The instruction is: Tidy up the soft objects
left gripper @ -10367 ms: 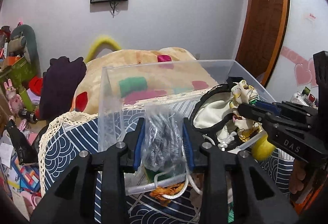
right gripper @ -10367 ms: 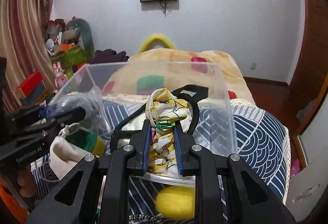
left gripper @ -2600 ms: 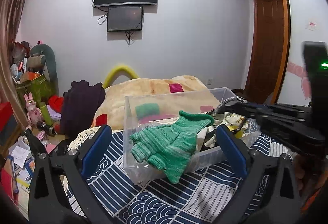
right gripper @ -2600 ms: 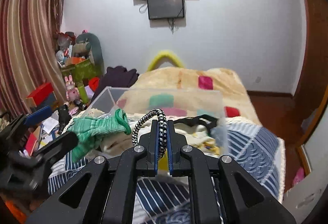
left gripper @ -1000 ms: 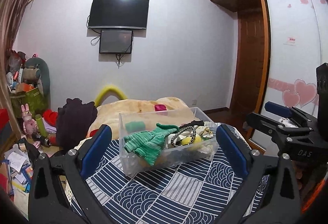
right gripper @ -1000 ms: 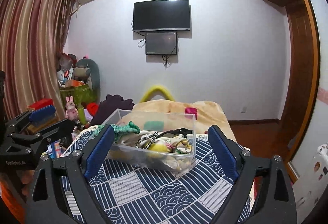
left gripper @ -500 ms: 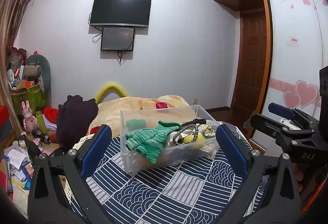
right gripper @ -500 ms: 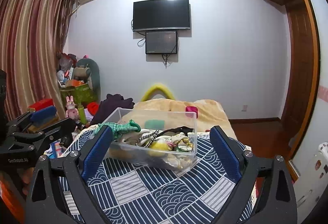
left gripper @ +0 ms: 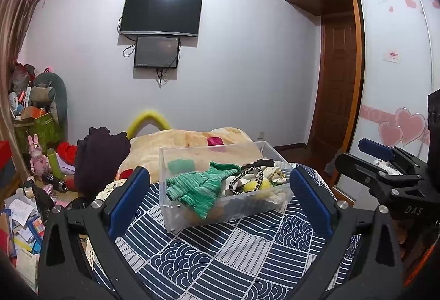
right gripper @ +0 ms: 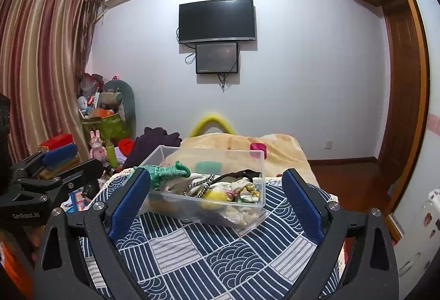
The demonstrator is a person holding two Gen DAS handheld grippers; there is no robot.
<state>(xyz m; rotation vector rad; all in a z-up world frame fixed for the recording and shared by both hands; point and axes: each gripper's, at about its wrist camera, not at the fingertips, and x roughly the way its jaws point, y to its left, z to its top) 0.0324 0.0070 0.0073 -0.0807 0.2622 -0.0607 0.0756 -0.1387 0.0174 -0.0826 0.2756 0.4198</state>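
A clear plastic bin stands on the blue patterned cloth. It holds a green knitted glove draped over its front wall, a black-and-white braided cord, a yellow ball and patterned cloths. My left gripper is open and empty, held back from the bin. My right gripper is open and empty too, also back from the bin. Each gripper shows at the edge of the other's view.
A beige blanket lies behind the bin. A dark garment sits to the left. Toys and papers clutter the floor at left. A wooden door is at the right. A TV hangs on the far wall.
Both grippers let go of their items into the bin, opened wide and pulled back from it. In the last half second they moved slightly.
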